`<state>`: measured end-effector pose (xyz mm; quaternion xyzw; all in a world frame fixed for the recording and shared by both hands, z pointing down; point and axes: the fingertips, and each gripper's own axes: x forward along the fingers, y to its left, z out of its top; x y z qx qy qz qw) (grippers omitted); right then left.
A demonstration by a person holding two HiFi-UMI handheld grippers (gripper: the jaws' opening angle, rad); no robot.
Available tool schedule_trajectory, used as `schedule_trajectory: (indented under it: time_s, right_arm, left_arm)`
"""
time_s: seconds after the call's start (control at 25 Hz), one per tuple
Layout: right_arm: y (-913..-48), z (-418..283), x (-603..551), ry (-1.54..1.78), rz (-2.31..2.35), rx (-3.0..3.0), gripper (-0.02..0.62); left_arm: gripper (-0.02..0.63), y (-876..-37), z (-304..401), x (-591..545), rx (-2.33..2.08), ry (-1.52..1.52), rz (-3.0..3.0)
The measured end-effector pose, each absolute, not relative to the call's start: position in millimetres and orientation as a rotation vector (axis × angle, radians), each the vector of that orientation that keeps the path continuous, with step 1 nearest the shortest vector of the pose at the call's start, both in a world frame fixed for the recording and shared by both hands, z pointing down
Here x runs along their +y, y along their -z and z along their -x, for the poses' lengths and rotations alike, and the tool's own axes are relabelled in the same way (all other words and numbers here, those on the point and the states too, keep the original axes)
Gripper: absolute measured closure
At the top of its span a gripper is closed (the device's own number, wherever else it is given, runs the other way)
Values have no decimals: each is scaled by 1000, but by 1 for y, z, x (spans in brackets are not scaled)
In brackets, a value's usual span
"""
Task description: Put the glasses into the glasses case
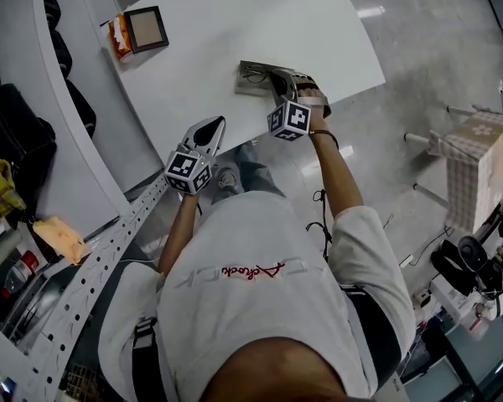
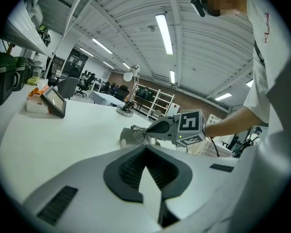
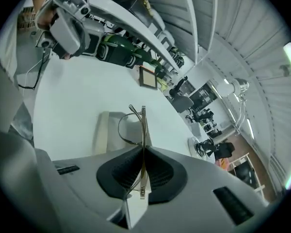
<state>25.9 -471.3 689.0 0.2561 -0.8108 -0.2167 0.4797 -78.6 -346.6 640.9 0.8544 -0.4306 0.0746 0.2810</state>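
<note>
My right hand-held gripper (image 3: 143,152) pinches thin wire-framed glasses (image 3: 143,125) over the open grey case (image 3: 104,130), mid-frame; I'd lower next; left hand-held gripper (image 2: 145,149) closed, empty

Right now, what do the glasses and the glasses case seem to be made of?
The glasses: a thin wire frame with a pale golden shine, so probably metal, and clear lenses. The glasses case: smooth, matte grey-beige, with no shine. It may be plastic or imitation leather, but the look leaves this open.

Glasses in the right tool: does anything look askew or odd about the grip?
Nothing looks damaged. The glasses stand on edge, pinched in the right tool, one lens sticking out past the jaw tips over the glasses case. The grip looks off-centre; otherwise nothing stands out.
</note>
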Motion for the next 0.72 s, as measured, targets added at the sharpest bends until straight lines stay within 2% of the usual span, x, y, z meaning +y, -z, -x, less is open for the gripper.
schedule_trajectory:
  time_s: [0.72]
  right_arm:
    - [-736, -23, -472, 312, -488, -1904, 583]
  left_arm:
    - [598, -648, 87, -346, -1180, -178, -2246]
